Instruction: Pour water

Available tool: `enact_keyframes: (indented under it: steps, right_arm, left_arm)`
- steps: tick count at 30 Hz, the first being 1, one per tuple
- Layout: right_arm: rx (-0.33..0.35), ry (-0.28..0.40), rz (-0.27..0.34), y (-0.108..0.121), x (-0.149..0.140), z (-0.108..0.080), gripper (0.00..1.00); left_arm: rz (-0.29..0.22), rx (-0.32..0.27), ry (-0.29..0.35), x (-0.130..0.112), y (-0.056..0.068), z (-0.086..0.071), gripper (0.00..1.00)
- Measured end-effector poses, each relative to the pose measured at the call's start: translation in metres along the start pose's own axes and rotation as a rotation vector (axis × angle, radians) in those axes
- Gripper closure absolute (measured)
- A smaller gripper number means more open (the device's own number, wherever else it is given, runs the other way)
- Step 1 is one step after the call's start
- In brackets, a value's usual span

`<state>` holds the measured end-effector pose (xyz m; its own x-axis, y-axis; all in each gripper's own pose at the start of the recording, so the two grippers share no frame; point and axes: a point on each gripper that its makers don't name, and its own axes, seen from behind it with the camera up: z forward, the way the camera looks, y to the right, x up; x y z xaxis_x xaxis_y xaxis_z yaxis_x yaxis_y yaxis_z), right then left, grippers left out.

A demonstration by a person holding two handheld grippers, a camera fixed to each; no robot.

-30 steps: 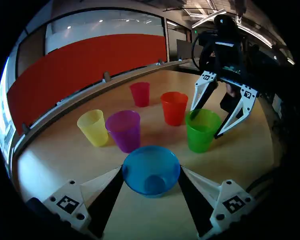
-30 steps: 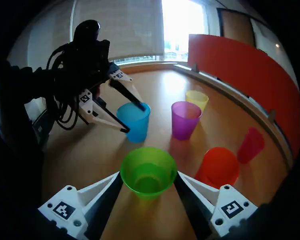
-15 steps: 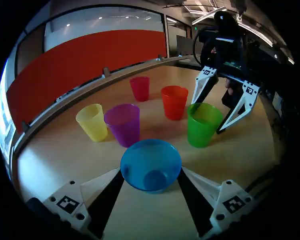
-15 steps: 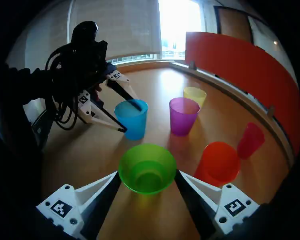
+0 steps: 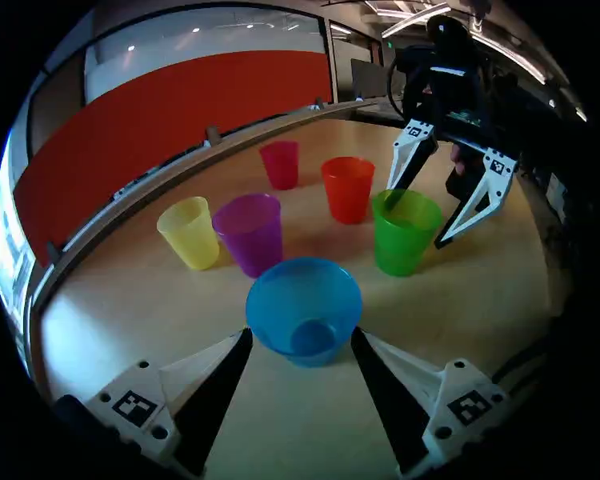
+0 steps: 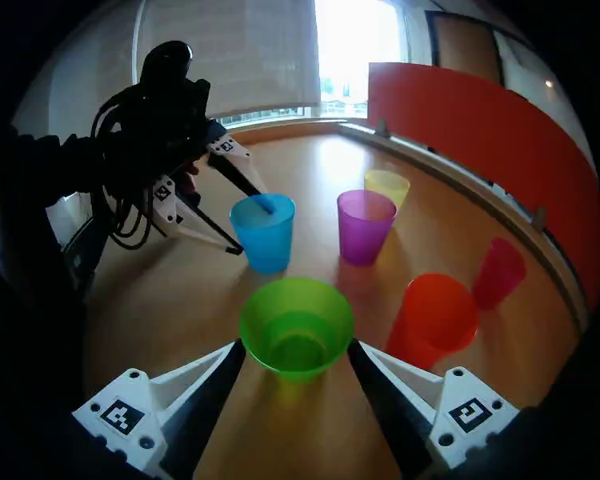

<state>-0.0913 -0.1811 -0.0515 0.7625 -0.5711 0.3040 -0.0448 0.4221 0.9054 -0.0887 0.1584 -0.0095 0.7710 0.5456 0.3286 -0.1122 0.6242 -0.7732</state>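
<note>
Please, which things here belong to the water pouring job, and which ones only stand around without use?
Part of the job:
- blue cup, held in the left claw
- green cup, held in the right claw, seemingly with water inside

Just standing by on the table:
- yellow cup
- purple cup
- pink cup
- orange cup

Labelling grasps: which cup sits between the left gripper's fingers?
The blue cup, flanked by the fingers of the left gripper. The green cup is at the right gripper; yellow cup, purple cup, orange cup and pink cup stand apart.
</note>
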Motion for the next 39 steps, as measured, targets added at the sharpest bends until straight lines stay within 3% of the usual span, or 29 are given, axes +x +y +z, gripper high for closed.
enact_keyframes:
  steps: [16,23,32,39]
  right_arm:
    - [-0.083,0.001,0.063,0.007,-0.018,-0.034,0.0]
    - [-0.151,0.017,0.152,0.016,-0.027,-0.053,0.0]
    - [-0.282,0.034,0.218,0.036,-0.039,-0.079,0.01]
    - [-0.393,0.073,0.268,0.053,-0.039,-0.1,0.0]
  left_arm:
    - [-0.031,0.08,-0.009,-0.015,-0.018,-0.033,0.07]
    - [-0.064,0.148,-0.014,-0.025,-0.03,-0.051,0.07]
    - [-0.125,0.224,0.011,-0.035,-0.04,-0.071,0.07]
    - [-0.178,0.315,0.066,-0.028,-0.062,-0.091,0.07]
